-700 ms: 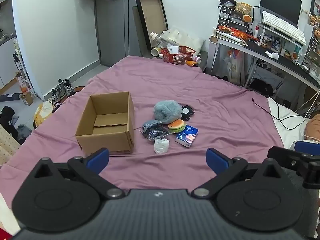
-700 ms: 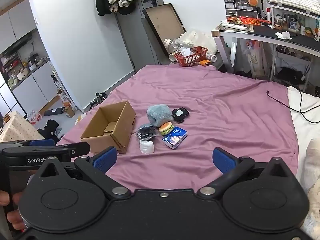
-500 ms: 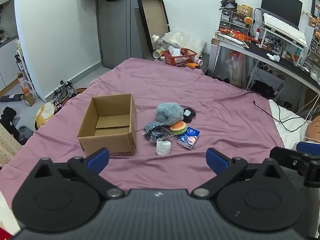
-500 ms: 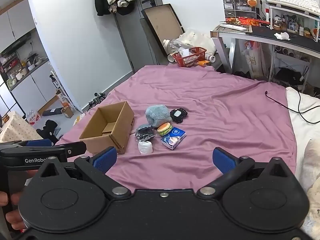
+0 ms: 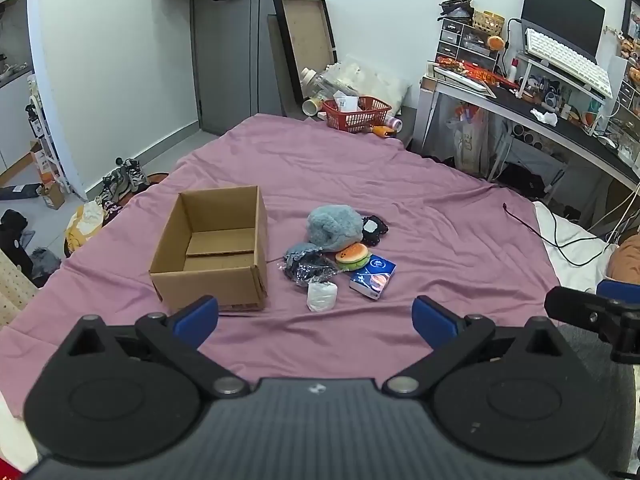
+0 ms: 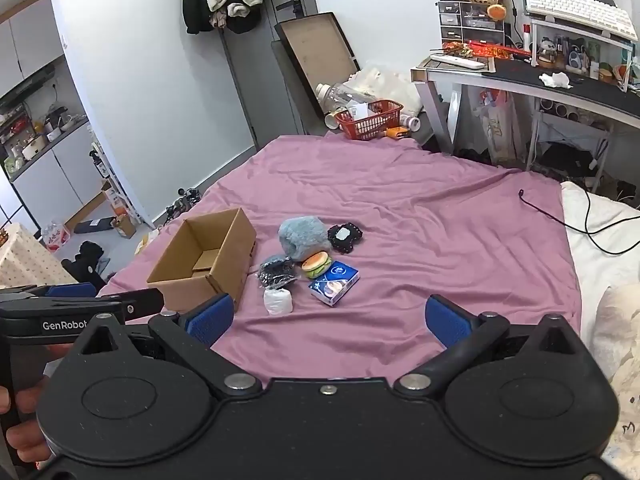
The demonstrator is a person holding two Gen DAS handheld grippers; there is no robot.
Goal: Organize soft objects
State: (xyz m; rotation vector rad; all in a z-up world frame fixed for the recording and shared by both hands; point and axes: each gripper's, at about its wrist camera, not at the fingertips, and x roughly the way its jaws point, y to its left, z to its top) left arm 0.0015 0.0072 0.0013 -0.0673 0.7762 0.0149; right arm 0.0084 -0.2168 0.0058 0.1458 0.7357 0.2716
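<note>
An empty open cardboard box (image 5: 212, 248) (image 6: 204, 260) sits on the purple bedspread (image 5: 420, 216) (image 6: 420, 216). Right of it lies a small pile: a grey-blue fluffy plush (image 5: 334, 226) (image 6: 304, 236), a burger-shaped toy (image 5: 351, 255) (image 6: 316, 264), a black pouch with a white label (image 5: 374, 230) (image 6: 345, 237), a dark crinkly bag (image 5: 306, 267) (image 6: 277, 271), a white soft roll (image 5: 321, 296) (image 6: 277, 301) and a blue tissue pack (image 5: 373, 276) (image 6: 334, 282). My left gripper (image 5: 315, 316) and right gripper (image 6: 328, 322) hover well short of the pile, both open and empty.
A red basket (image 5: 356, 114) and bottles stand past the bed's far edge. A cluttered desk (image 5: 540, 100) runs along the right. A black cable (image 5: 560, 236) trails over the bed's right side. Shoes and clutter lie on the floor at left.
In both wrist views the box and the pile have slid slightly downward and toward the grippers, as both grippers tipped or drifted a little. Both grippers stay wide open.
</note>
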